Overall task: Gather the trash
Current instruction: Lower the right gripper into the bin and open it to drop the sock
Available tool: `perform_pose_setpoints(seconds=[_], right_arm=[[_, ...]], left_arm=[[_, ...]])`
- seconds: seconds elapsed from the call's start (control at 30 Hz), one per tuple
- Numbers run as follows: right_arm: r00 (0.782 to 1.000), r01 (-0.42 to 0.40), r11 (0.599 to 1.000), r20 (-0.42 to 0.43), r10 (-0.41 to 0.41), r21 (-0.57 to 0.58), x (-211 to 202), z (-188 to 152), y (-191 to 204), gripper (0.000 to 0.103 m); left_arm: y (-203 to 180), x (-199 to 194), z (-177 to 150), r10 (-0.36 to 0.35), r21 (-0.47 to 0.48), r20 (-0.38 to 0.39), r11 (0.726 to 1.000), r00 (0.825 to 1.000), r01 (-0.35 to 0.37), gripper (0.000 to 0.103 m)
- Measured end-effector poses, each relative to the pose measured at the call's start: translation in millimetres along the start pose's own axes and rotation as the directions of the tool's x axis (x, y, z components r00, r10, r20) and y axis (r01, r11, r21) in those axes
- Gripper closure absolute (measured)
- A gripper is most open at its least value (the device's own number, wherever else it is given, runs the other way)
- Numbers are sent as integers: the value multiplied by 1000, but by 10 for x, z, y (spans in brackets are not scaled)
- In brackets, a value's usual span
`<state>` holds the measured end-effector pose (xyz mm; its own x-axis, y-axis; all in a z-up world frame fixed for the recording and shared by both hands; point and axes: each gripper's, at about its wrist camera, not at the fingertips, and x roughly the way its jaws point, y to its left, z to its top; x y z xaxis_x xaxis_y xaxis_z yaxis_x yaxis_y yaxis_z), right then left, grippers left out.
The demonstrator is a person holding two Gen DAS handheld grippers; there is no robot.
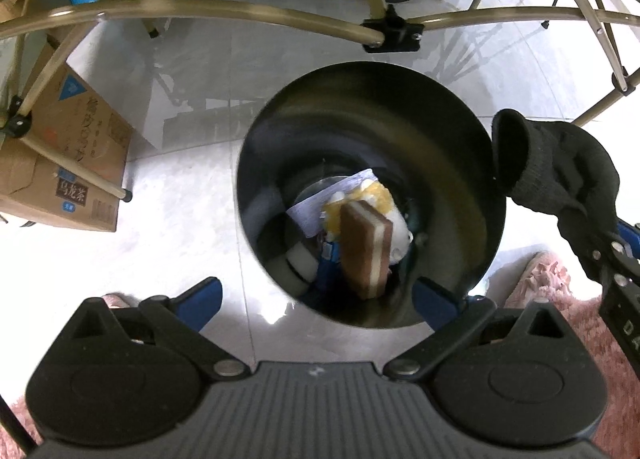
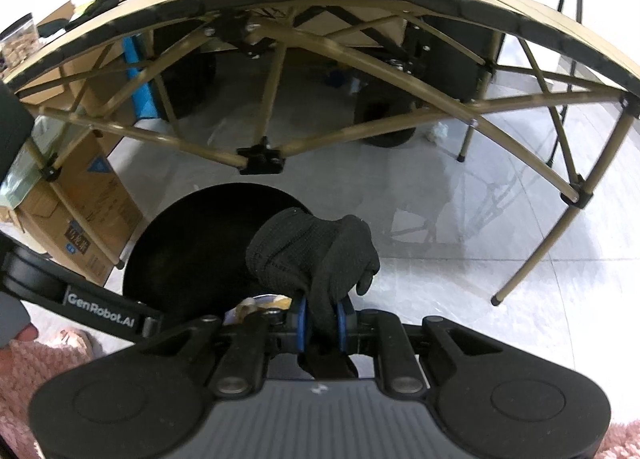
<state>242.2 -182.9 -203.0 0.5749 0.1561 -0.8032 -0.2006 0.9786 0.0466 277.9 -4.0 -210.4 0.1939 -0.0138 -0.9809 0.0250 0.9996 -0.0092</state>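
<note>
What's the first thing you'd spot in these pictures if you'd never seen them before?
Probably the black bin on the shiny floor, with a brown-and-white sponge standing on the trash inside. Next, the black glove pinched in the right hand-held gripper, hanging by the bin's rim. The left hand-held gripper is open above the bin.

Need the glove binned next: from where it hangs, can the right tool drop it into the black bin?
Probably yes. The right tool holds the black glove at the bin rim, mouth open, nothing covering it.
</note>
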Motion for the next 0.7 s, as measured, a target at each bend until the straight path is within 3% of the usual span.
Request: perform_pose_setpoints(seconds=[0.7], right_arm=[[996, -86, 989, -30, 83, -124, 175, 29, 494, 89]], left_arm=[[512, -142, -266, 48, -40, -1, 998, 999, -48, 0]])
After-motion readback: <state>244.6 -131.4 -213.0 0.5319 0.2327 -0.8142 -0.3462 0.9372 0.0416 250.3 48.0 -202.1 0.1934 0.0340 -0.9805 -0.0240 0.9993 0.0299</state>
